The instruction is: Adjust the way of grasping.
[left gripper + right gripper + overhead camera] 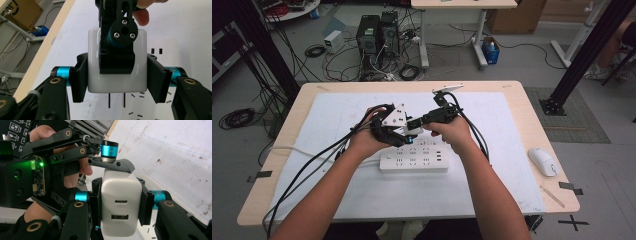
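A person's two hands meet above the middle of a light wooden bench (517, 100) covered by a white mat (492, 185). Each hand holds a black two-jaw gripper, and both grippers grip one white charger (120, 202) between them.

In the left gripper view, the left gripper (117, 80) has its jaws pressed against two opposite sides of the charger, whose two metal prongs (116, 100) point down toward the camera. The right gripper (121, 202) crosses it, one jaw lying over the charger's face.

In the right gripper view, the right gripper's jaws clamp the charger's sides, and two ports (121, 208) face the camera.

Just below the grippers, a white power strip (414, 161) lies on the mat. A white mouse (543, 161) sits well off to the right gripper's side.
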### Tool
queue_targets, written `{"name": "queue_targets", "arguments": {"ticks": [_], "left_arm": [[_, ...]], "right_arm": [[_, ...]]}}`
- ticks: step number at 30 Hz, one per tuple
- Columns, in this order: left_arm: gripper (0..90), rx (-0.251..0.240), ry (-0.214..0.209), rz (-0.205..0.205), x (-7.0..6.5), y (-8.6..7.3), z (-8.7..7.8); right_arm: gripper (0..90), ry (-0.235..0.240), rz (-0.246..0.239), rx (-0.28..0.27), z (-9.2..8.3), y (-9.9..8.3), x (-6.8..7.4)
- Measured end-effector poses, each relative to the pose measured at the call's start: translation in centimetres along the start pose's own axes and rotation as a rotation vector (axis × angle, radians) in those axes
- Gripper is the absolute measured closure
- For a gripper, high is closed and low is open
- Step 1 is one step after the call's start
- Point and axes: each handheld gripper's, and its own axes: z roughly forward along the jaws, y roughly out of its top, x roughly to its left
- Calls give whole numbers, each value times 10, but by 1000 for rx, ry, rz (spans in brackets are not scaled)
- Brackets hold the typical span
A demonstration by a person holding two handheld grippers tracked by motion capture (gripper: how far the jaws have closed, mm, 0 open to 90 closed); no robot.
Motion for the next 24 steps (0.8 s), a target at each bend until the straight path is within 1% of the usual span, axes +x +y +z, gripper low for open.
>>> {"name": "queue_targets", "arguments": {"ticks": [1, 2, 3, 4, 5, 6, 7, 9, 10, 13, 14, 15, 16, 18, 19, 20, 22, 23, 24], "left_arm": [[408, 1, 6, -1, 0, 0, 0], [400, -3, 6, -4, 0, 0, -1], [400, -11, 5, -13, 1, 0, -1], [378, -15, 10, -24, 2, 1, -3], [356, -15, 10, -24, 2, 1, -3], [356, -11, 11, -32, 2, 1, -3], [328, -3, 13, -40, 3, 0, -4], [325, 14, 6, -53, 4, 0, -5], [325, 19, 10, -53, 4, 0, -5], [322, 14, 4, -64, 5, 0, -6], [316, 23, 2, -70, 5, 0, -7], [298, 44, -4, -93, 7, -1, -7], [298, 44, -4, -93, 7, -1, -7], [297, 64, -10, -123, 11, -3, -9], [289, 65, -13, -128, 12, -3, -10], [278, 63, -11, -137, 13, -3, -11], [272, 64, -14, -149, 15, -3, -13], [272, 67, -14, -151, 15, -3, -14], [271, 67, -14, -151, 15, -3, -14]], "right_arm": [[624, -1, 0, -4, 0, 0, 0], [624, -12, 5, -10, -1, 0, 0], [624, -12, 5, -10, -1, 0, 0], [624, -37, 14, -13, -3, 0, 0], [624, -37, 14, -13, -3, 0, 0], [624, -44, 14, -15, -3, 0, -1], [624, -44, 18, -16, -4, 0, -1], [624, -52, 14, -31, -6, 0, -1], [624, -53, 18, -33, -7, 0, -1], [624, -63, 15, -37, -9, 0, 0], [624, -71, 10, -42, -10, 0, 1], [624, -81, 2, -48, -13, 0, 1], [624, -81, 2, -48, -13, 0, 1], [624, -102, -8, -55, -15, 0, 2], [624, -122, -15, -55, -18, 0, 3], [624, -131, -21, -58, -18, 0, 3], [624, -162, -31, -59, -19, -1, 4], [624, -176, -46, -58, -20, -1, 4], [624, -182, -49, -58, -20, -1, 4]]}}
